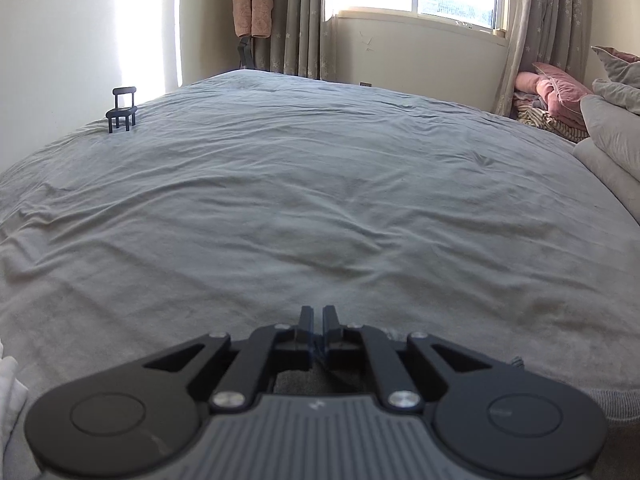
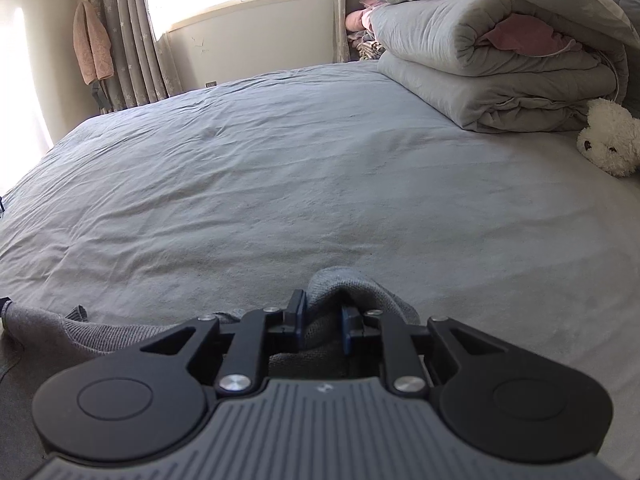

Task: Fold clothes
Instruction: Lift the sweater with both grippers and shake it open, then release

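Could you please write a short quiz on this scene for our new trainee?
1. True or false: the right claw is closed on a bunch of the grey sweater.
2. Which toy lies beside the folded quilt? A) white plush bear B) red ball C) doll
3. Fill in: the small black chair stands on the ____.

Key: 1 true; 2 A; 3 bed.
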